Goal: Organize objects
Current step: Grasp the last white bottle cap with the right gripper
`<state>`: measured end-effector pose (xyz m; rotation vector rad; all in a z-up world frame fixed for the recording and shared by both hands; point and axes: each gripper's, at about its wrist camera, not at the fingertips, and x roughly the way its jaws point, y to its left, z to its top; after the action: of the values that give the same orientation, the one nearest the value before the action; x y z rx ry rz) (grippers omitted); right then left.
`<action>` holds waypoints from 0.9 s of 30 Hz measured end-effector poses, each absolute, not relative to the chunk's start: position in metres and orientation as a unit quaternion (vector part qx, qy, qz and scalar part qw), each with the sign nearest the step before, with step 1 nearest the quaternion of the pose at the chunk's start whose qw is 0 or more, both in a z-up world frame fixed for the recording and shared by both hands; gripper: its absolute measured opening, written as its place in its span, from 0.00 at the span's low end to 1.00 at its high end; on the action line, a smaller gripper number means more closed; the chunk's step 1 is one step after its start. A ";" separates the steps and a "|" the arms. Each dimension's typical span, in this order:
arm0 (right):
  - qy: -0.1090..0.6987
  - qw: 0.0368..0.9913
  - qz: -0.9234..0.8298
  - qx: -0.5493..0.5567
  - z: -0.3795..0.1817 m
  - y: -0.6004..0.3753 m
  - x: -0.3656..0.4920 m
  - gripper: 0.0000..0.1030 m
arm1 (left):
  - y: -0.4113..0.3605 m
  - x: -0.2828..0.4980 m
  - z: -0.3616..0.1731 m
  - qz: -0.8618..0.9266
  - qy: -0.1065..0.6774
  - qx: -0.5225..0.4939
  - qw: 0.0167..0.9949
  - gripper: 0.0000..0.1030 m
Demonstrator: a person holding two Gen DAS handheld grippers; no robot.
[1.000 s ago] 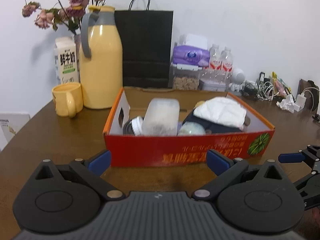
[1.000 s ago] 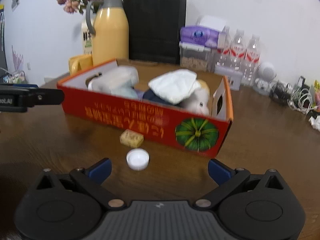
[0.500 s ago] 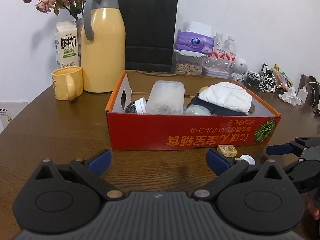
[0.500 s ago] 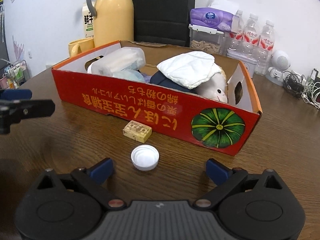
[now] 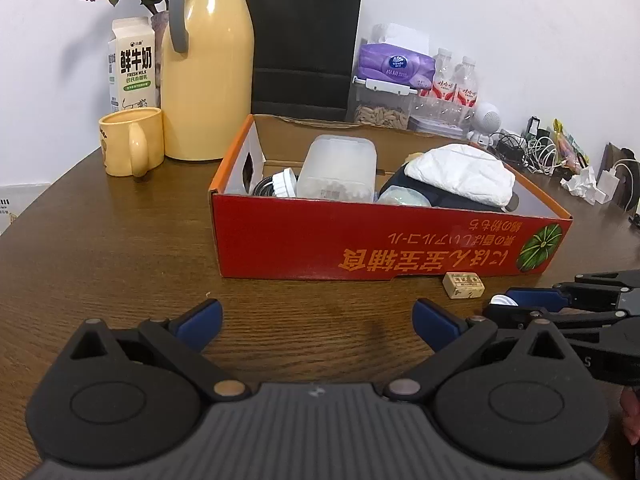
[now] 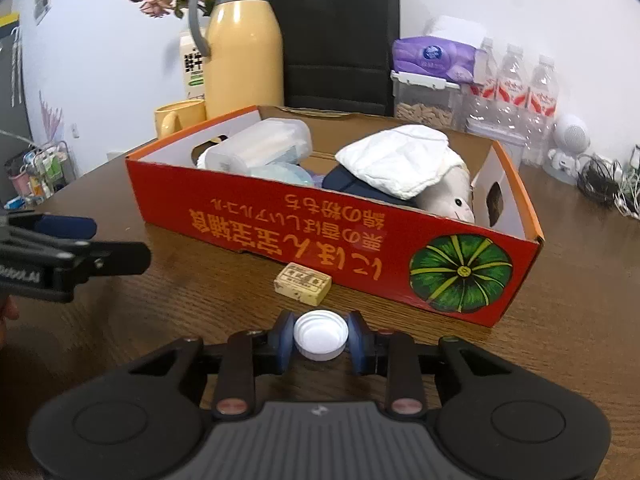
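White bottle cap (image 6: pixel 319 335) sits on the brown table (image 6: pixel 560 320), pinched between the blue pads of the right claw (image 6: pixel 320 342). Left claw (image 5: pixel 316 322) hovers spread wide over bare wood, holding nothing. Just beyond the cap lies a small tan block (image 6: pixel 303 283), close beside the front wall of the red cardboard box (image 6: pixel 304 224). Inside the box are a frosted plastic container (image 5: pixel 337 168), a folded white cloth (image 6: pixel 400 164) on top of something dark blue, and a pale plush toy (image 6: pixel 448 194). Behind stand a yellow mug (image 5: pixel 131 141), a yellow thermos (image 5: pixel 208 68) and a black paper bag (image 5: pixel 304 36).
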<state>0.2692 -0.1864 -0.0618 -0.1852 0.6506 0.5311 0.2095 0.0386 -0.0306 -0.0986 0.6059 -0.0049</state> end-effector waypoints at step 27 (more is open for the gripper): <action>0.253 0.943 0.214 -0.027 -0.038 -0.248 0.267 0.27 | -0.032 0.243 -0.042 -0.014 0.326 -0.018 0.945 1.00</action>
<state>0.2666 -0.2484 -0.0385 -0.0544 0.5148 0.4369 0.2432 -0.0319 -0.0415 -0.0358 0.6641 -0.0295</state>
